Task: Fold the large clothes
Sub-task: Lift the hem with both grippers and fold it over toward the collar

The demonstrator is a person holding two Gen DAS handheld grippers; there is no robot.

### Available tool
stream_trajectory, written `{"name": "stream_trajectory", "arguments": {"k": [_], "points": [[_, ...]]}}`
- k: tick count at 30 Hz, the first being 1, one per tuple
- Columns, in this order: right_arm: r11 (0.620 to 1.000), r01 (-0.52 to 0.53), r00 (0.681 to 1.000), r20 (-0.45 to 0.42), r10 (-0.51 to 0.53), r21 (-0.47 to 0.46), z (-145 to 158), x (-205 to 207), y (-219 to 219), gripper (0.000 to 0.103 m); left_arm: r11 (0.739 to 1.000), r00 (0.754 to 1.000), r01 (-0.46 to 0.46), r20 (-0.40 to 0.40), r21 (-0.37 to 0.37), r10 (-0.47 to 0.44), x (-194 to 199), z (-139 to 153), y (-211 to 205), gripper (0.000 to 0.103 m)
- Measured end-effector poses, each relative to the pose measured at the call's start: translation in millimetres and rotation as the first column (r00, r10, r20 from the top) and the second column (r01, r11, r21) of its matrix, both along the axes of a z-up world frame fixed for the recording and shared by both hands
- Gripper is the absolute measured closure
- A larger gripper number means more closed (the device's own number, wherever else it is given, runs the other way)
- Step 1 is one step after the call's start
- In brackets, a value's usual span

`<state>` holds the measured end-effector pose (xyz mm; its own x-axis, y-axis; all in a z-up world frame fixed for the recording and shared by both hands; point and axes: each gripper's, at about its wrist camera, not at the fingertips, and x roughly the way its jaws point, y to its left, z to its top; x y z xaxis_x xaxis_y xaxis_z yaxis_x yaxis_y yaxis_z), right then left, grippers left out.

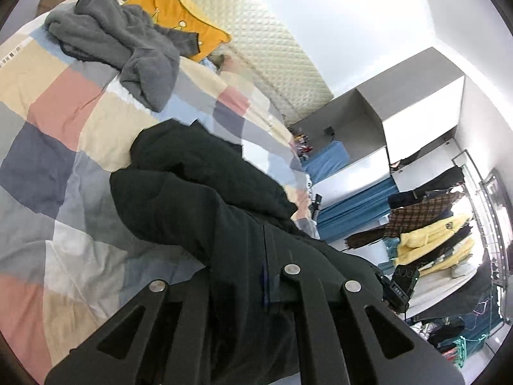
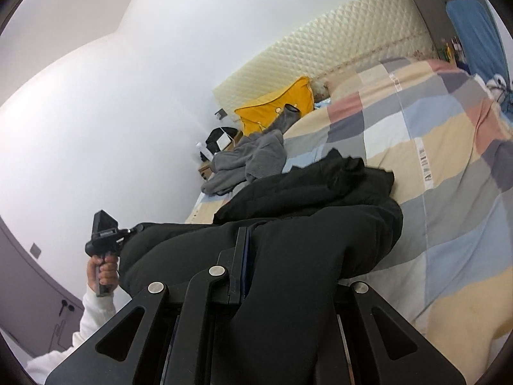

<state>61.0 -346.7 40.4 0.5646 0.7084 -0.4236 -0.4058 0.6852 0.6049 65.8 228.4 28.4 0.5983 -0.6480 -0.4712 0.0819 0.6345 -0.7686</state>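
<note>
- On the left, the left gripper (image 1: 272, 276) is seen clenched on a thick fold of the black jacket (image 1: 198, 186); the cloth is pressed between its fingers and hides most of them.
- The jacket is held up at one edge by both grippers, while its far part lies in a heap on the bed (image 1: 64, 134), on the checked quilt.
- The jacket is judged to be padded and bulky: soft, without any stiffness, rather heavy for cloth, and with a smooth shell that may slip.
- A deep bite on a seam, hem or shoulder line is judged safer than a pinch of loose shell, because the filling can slide inside.
- Behind the jacket, near the headboard, a grey fleece (image 1: 121, 41) is left crumpled, touching a yellow pillow (image 1: 179, 9).
- On the right, the right gripper (image 2: 243, 269) is also closed on the jacket (image 2: 288, 240), with a dark fold running down between its fingers.
- The two holds are kept apart, so the edge can be stretched flat before a fold is laid.
</note>
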Motion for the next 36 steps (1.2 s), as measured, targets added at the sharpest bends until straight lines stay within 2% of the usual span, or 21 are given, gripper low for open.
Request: {"name": "stream_trajectory", "arguments": {"k": [9,11,14,20,26,28,31,32,36], "points": [[0.998,0.013,0.996,0.089,-0.018,0.055,28,-78,-29,0.094,0.999,0.999,0.040,0.022,0.024,-0.041,-62,35,-17,0.097],[0.997,0.032,0.994,0.099,-0.039,0.064,31,-85,-34,0.094,0.998,0.999,0.049,0.022,0.037,-0.050,-70,39,-24,0.097],[0.995,0.059,0.994,0.088,-0.066,0.075,31,-75,-38,0.094,0.997,0.999,0.054,0.007,0.050,-0.054,-64,37,-29,0.097],[0.991,0.081,0.996,0.014,-0.083,0.106,15,-10,-40,0.094,0.998,0.998,0.051,-0.027,0.035,-0.050,-14,23,-21,0.096],[0.984,0.129,0.989,-0.089,-0.119,0.121,-10,77,-33,0.094,1.000,0.991,0.020,-0.131,-0.001,-0.020,55,-5,0,0.096],[0.979,0.159,0.981,-0.132,-0.142,0.128,-23,106,-31,0.094,1.000,0.987,0.004,-0.162,-0.007,-0.005,73,-13,4,0.096],[0.974,0.209,0.965,-0.183,-0.190,0.089,-46,149,-21,0.094,0.999,0.976,-0.029,-0.217,0.015,0.031,104,-30,7,0.096],[0.972,0.228,0.956,-0.202,-0.212,0.060,-59,167,-16,0.094,0.999,0.970,-0.039,-0.238,0.031,0.045,115,-37,7,0.096],[0.959,0.279,0.924,-0.287,-0.253,0.053,-103,207,-9,0.094,0.993,0.942,-0.081,-0.319,0.082,0.104,153,-67,10,0.096]]}}
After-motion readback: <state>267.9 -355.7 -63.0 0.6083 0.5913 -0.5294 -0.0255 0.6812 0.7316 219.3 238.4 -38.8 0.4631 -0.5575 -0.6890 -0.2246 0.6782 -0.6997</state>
